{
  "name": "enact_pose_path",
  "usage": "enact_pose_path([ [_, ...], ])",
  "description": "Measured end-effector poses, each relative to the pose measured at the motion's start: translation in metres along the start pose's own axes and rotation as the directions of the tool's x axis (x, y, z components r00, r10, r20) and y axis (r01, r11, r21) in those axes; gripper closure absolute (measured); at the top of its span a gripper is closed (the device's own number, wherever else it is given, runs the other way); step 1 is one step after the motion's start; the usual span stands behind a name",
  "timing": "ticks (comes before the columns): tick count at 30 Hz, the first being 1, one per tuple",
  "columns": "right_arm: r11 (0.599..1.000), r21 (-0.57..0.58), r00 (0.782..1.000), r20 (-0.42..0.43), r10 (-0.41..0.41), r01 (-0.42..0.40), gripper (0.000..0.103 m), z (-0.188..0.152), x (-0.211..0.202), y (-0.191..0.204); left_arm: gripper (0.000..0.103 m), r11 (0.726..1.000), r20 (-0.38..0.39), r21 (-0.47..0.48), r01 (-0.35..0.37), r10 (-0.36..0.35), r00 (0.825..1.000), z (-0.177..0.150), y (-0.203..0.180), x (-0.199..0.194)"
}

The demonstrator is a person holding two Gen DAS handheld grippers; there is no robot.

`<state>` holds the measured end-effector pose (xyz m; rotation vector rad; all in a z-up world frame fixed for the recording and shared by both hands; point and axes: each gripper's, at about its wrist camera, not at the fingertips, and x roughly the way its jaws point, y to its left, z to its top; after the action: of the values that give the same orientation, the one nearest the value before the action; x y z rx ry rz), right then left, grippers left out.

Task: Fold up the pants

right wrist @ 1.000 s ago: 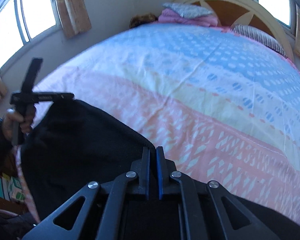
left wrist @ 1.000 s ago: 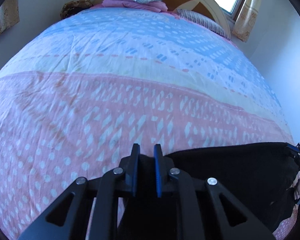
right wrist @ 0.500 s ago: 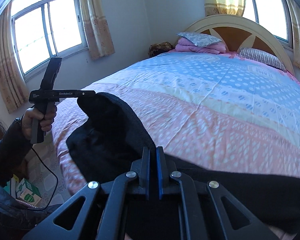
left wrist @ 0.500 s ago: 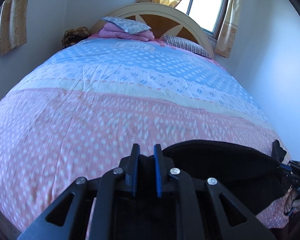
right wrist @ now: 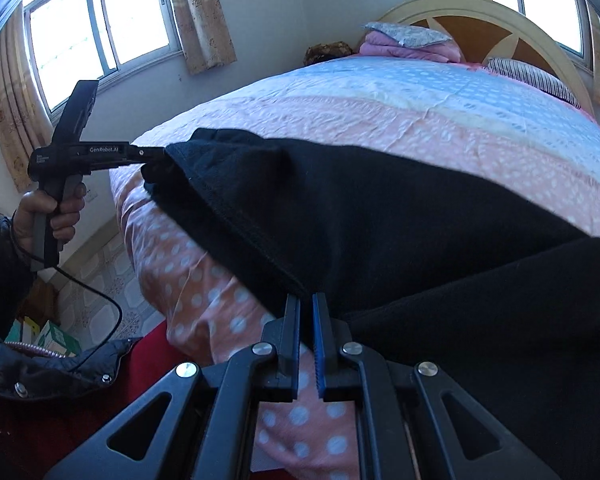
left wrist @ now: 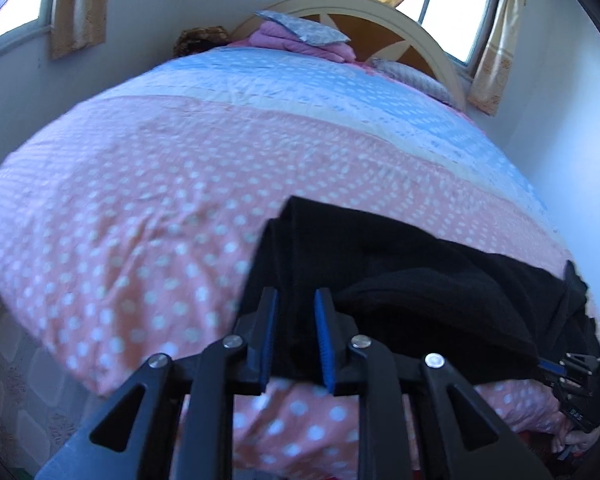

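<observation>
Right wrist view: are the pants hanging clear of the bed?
No. The black pants lie draped across the pink dotted bedspread at the bed's near edge.

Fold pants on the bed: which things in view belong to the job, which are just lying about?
Job:
- black pants
- left gripper, jaws just opening, fabric between them
- right gripper, shut on pants hem
- bedspread

Lying about:
- pink folded blanket
- striped pillow
- boxes on floor
</observation>
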<state>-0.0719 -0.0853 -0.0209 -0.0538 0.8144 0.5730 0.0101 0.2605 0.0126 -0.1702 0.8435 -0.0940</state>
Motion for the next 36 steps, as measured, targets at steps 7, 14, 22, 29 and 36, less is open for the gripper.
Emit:
enact_pose_path([
  [7, 0.998, 0.007, 0.998, -0.014, 0.054, -0.054, 0.099, -0.009, 0.004, 0.010, 0.080, 0.995, -0.038, -0.056, 0.083, -0.085, 0.996, -0.009, 0.012, -0.020],
  [14, 0.969, 0.209, 0.980, 0.177, 0.095, -0.131, 0.098, 0.030, -0.017, -0.019, 0.017, 0.949, -0.064, -0.049, 0.312, -0.315, 0.947, -0.025, -0.029, -0.035],
  [22, 0.980, 0.189, 0.994, 0.099, 0.050, -0.068, 0.098, 0.063, 0.056, -0.005, 0.017, 0.830, -0.083, -0.271, 0.487, -0.524, 0.847, -0.028, -0.024, 0.011],
  [29, 0.994, 0.090, 0.997, 0.065, 0.051, -0.057, 0.098, 0.045, 0.066, 0.018, 0.012, 0.852, 0.022, -0.303, 0.426, -0.441, 0.897, -0.005, -0.011, 0.013],
  [36, 1.000, 0.014, 0.997, 0.072, 0.012, -0.013, 0.098, 0.036, 0.064, 0.033, 0.006, 0.826, 0.080, -0.425, 0.370, -0.373, 0.924, -0.002, 0.010, 0.022],
])
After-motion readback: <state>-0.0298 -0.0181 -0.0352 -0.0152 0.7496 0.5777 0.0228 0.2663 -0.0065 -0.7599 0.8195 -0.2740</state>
